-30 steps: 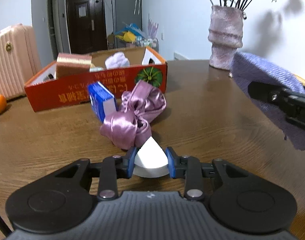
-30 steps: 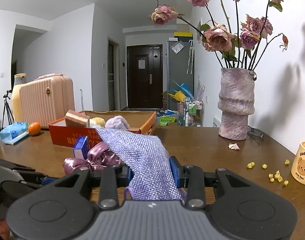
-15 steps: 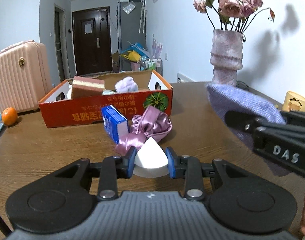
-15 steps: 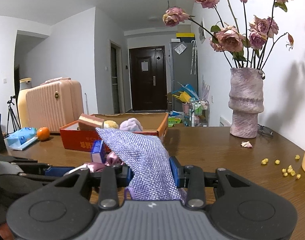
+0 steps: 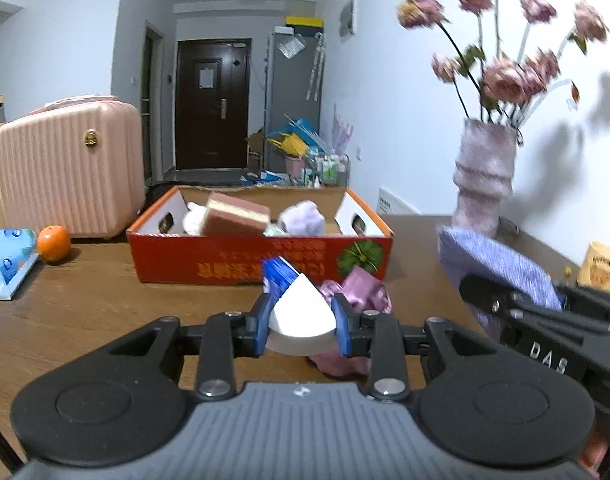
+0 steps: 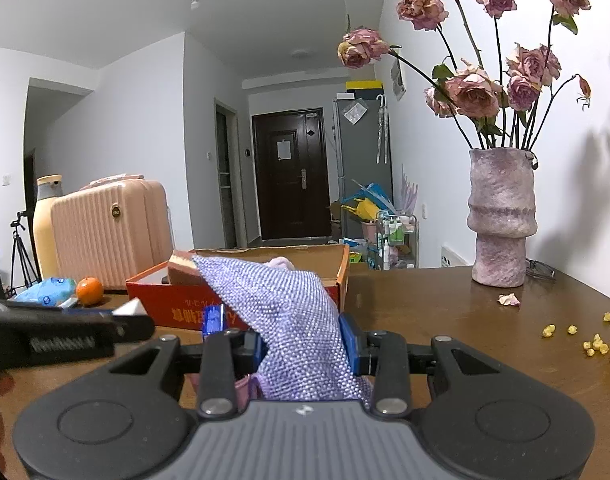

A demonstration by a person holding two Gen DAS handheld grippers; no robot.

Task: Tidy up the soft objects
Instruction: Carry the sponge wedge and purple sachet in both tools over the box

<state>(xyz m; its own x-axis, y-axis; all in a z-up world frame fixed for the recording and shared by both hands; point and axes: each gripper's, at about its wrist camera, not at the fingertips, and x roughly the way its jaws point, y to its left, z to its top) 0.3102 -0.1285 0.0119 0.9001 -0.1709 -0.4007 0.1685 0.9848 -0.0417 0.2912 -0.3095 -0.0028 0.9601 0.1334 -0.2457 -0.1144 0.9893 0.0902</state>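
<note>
My left gripper (image 5: pixel 301 326) is shut on a white wedge-shaped sponge (image 5: pixel 300 318) and holds it above the table. My right gripper (image 6: pixel 303 346) is shut on a purple knitted cloth (image 6: pixel 289 320); the cloth also shows in the left wrist view (image 5: pixel 501 268). The orange cardboard box (image 5: pixel 241 266) stands ahead with a pink-and-brown sponge block (image 5: pixel 237 216) and a lilac fluffy item (image 5: pixel 303 216) inside. A pink satin scrunchie (image 5: pixel 357 292) and a small blue box (image 5: pixel 279 274) lie on the table before it.
A rough pink vase (image 6: pixel 501 216) of dried roses stands at the right back. A mug (image 5: pixel 599 270), yellow crumbs (image 6: pixel 593 342), an orange (image 5: pixel 53 242) and a blue tissue pack (image 5: pixel 5 258) lie on the brown table. A pink suitcase (image 5: pixel 69 168) stands behind.
Both grippers have risen and tilted up with their loads still held. The scrunchie and blue box now sit lower, partly behind the left fingers.
</note>
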